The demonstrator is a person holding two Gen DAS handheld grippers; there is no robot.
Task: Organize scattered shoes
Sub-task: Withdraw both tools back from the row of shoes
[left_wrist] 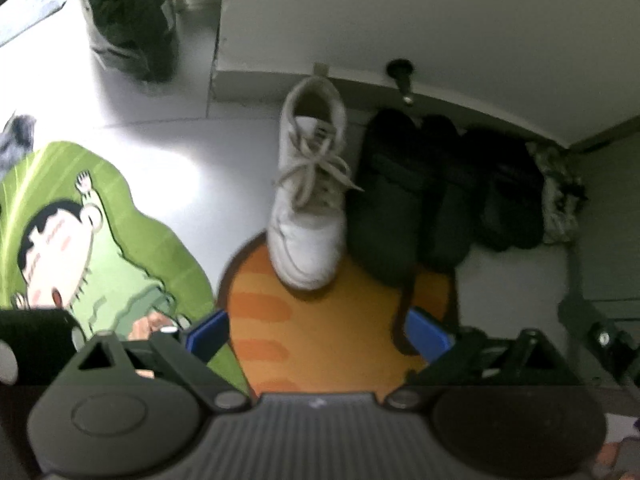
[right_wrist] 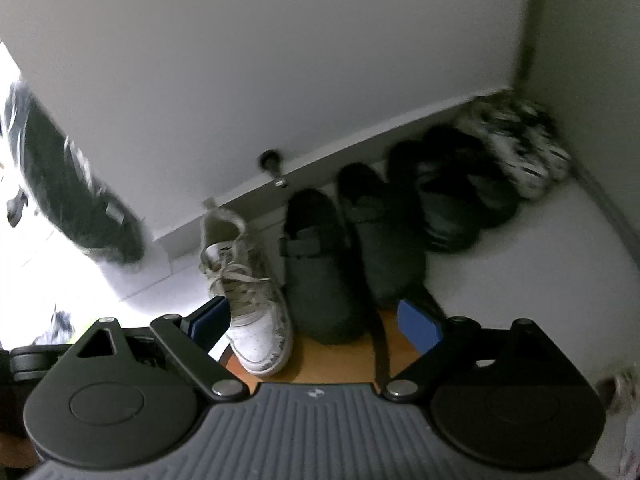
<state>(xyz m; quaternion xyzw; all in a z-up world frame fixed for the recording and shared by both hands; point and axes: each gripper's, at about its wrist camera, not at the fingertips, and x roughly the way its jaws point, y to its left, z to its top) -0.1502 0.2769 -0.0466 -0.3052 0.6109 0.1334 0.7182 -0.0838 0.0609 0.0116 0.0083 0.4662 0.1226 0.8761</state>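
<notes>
The white sneaker [left_wrist: 308, 200] stood centre frame, heel to the wall, long axis in line with the left gripper [left_wrist: 316, 336]. Both grippers' jaws gaped wide and empty; the right gripper [right_wrist: 316, 324] sat right of it.

Pale wall [left_wrist: 400, 20], glossy grey floor [left_wrist: 200, 152], orange mat [left_wrist: 340, 320], green cartoon rug [left_wrist: 120, 240]

A row of shoes stands heel-first against the wall [left_wrist: 400, 12]: the laced sneaker [left_wrist: 308, 200] at the left, a pair of slippers [left_wrist: 408, 200] just right of it, more shoes [right_wrist: 452, 196] beyond, toward the corner. The sneaker's toe rests on a mat [left_wrist: 320, 336]; a second mat [left_wrist: 92, 236] lies left.
</notes>
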